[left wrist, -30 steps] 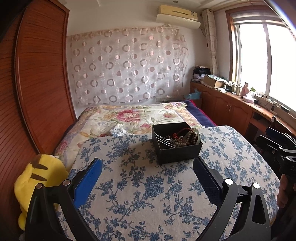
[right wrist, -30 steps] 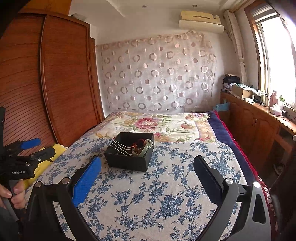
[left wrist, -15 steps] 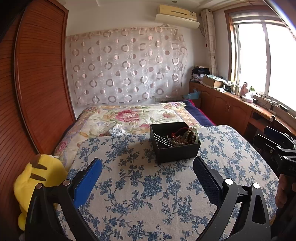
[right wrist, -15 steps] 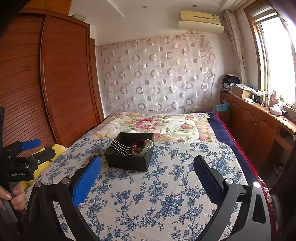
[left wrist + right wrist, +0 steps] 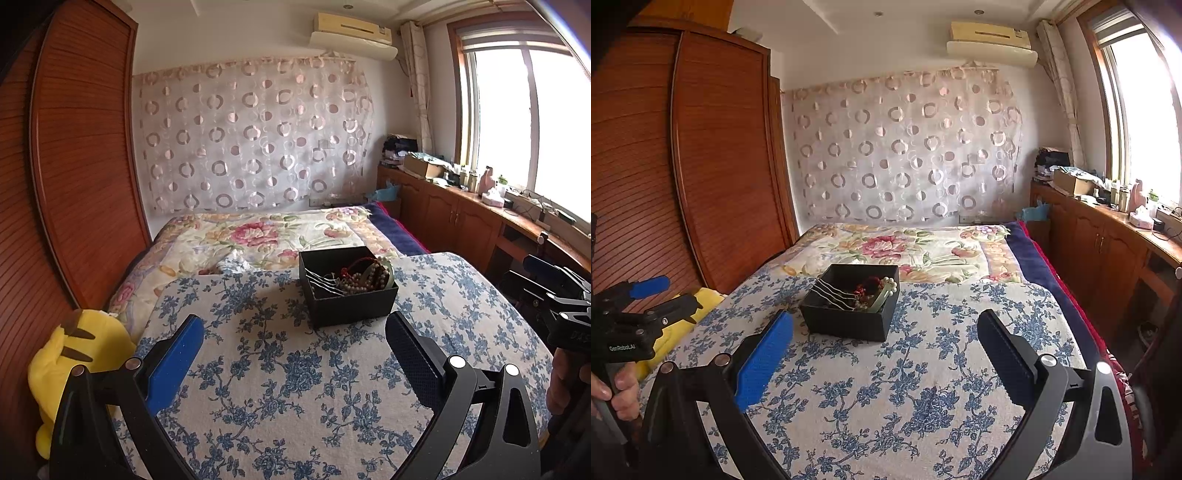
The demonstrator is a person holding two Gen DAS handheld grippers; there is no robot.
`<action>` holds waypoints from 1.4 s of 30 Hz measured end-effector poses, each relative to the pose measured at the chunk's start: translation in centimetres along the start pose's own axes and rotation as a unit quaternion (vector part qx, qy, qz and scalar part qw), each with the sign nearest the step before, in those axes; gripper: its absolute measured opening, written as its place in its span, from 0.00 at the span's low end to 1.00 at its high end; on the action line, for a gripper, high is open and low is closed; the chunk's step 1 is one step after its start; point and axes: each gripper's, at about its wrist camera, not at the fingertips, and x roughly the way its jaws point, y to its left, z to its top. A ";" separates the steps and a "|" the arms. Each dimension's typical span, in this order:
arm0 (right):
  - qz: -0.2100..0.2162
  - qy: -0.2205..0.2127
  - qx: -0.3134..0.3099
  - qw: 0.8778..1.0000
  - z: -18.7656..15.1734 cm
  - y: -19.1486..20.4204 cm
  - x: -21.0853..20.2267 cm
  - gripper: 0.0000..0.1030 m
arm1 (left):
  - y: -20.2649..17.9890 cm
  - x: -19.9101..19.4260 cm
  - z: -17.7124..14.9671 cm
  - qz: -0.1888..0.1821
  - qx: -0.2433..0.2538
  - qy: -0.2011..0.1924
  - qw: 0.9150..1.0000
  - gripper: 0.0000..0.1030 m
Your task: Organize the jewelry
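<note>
Looking along two hand-held grippers, I am counting one black box (image 5: 347, 295) as my landmark, a square, open-topped, matte thing sitting on the blue-flowered cloth (image 5: 295, 376) that is covering the near part of the bed (image 5: 258, 236).

The left hand-held gripper (image 5: 295, 341) is hanging just short of the box with its jaws spread wide and nothing between them; one pad is smooth blue, the other ribbed and dark. The right hand-held gripper (image 5: 884, 341) is standing the same way, wide apart and empty, near the box's front-right corner. Each tool is showing at the edge of the other's view with a hand (image 5: 613, 395) wrapped round its handle.

Inside the box I am seeing the jewelry (image 5: 351, 277) heaped toward the right side: one strand of pale round beads (image 5: 364, 282), one red cord piece (image 5: 868, 288), one smooth pale green bangle (image 5: 881, 299), and about four thin silvery wires (image 5: 833, 293) lying side by side across the left half. The finer pieces are too tangled to count.

Left of the box, off the bed's edge, one soft yellow plush toy (image 5: 70, 354) is slumping against the slatted wooden wardrobe (image 5: 74, 166). Beyond the box, a floral quilt (image 5: 266, 232) is running up to a sheer curtain (image 5: 251, 136) patterned with rings.
</note>
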 end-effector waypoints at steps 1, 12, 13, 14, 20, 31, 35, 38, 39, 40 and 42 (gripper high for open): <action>0.000 0.001 -0.001 1.000 0.0 0.0 0.0 0.98 | 0.0 0.0 0.0 0.000 0.000 0.000 1.000 0.92; 0.001 0.001 0.001 1.000 0.0 0.3 0.0 0.98 | -0.1 -0.1 0.0 -0.001 0.000 -0.001 1.000 0.92; 0.002 0.001 0.001 1.000 -0.1 0.3 0.1 0.98 | -0.1 -0.1 0.0 0.000 0.000 -0.001 1.000 0.92; 0.001 0.001 0.000 1.000 0.0 0.3 0.0 0.98 | -0.1 -0.1 0.0 0.000 0.000 -0.001 1.000 0.92; 0.001 0.001 0.001 1.000 -0.1 0.4 0.1 0.98 | -0.1 0.0 -0.1 0.000 0.000 -0.001 1.000 0.92; 0.002 0.001 0.001 1.000 -0.1 0.4 0.1 0.98 | -0.1 0.0 -0.1 0.000 0.000 -0.002 1.000 0.92; 0.003 0.001 0.001 1.000 -0.1 0.5 0.1 0.98 | -0.1 -0.3 0.2 0.000 0.000 -0.003 1.000 0.92; 0.003 0.000 0.001 1.000 -0.1 0.6 0.2 0.98 | -0.2 -0.4 0.2 0.000 0.000 -0.003 1.000 0.92; 0.003 0.001 0.001 1.000 -0.1 0.6 0.2 0.98 | -0.2 -0.4 0.2 0.000 0.000 -0.003 1.000 0.92; 0.003 0.000 0.001 1.000 -0.1 0.6 0.2 0.98 | -0.2 -0.4 0.2 0.000 0.000 -0.003 1.000 0.92; 0.003 0.000 0.001 1.000 -0.1 0.6 0.2 0.98 | -0.2 -0.4 0.3 0.001 0.000 -0.003 1.000 0.92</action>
